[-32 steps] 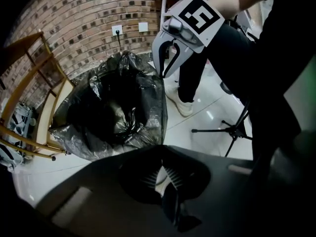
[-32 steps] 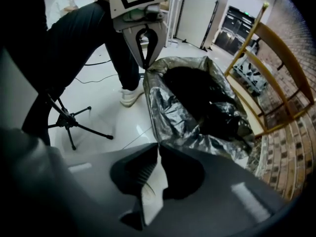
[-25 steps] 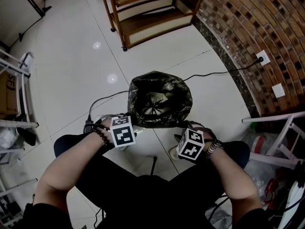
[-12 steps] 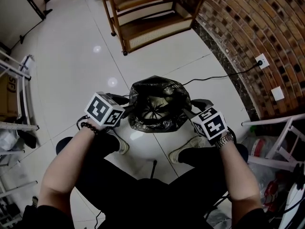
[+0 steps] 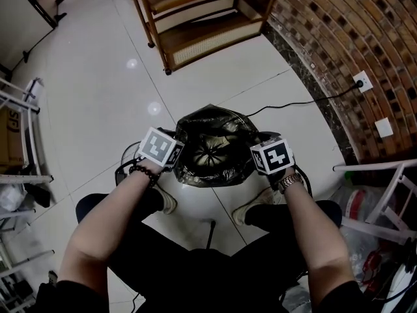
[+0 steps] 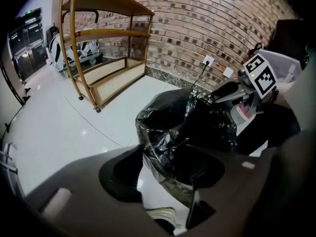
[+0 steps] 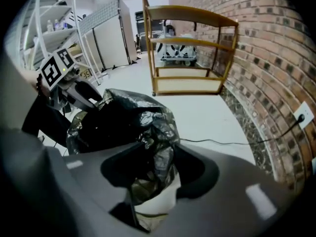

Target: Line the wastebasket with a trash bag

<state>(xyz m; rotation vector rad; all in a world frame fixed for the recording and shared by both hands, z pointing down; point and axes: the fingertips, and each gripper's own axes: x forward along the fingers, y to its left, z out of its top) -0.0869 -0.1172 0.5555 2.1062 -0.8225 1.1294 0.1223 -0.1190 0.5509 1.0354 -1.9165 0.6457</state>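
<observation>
The floor [image 5: 98, 90] was of white glossy tiles. A curved brick wall [image 5: 339, 31] filled the upper right of the head view, with a socket [image 5: 360, 80] on it, and a cable [image 5: 293, 100] ran from there across the tiles. A wooden shelf [image 5: 202, 18] stood at the top centre. Metal racks showed at the left and right edges.

The person sat with the knees at the bottom of the frame. Both forearms reached up toward the centre, one from the lower left and one from the lower right. A bead bracelet [image 5: 140, 172] was on the left wrist and a watch [image 5: 291, 182] on the right. Both grippers pointed steeply down.

The wastebasket [image 6: 155, 194] stood on the floor in the centre of the head view, between the feet. The black bag [image 5: 215, 145] was in it, with its edge folded out over the rim.

The left gripper [image 6: 165, 177] was at the left side of the rim. Its jaws had just been opening and stood apart, with the bag edge and the white wall between them; they did not clamp it.

The right gripper [image 7: 153, 174] was at the right side of the rim. Its jaws had also just been opening. They stood apart, with the crumpled bag edge and the rim in the gap.
</observation>
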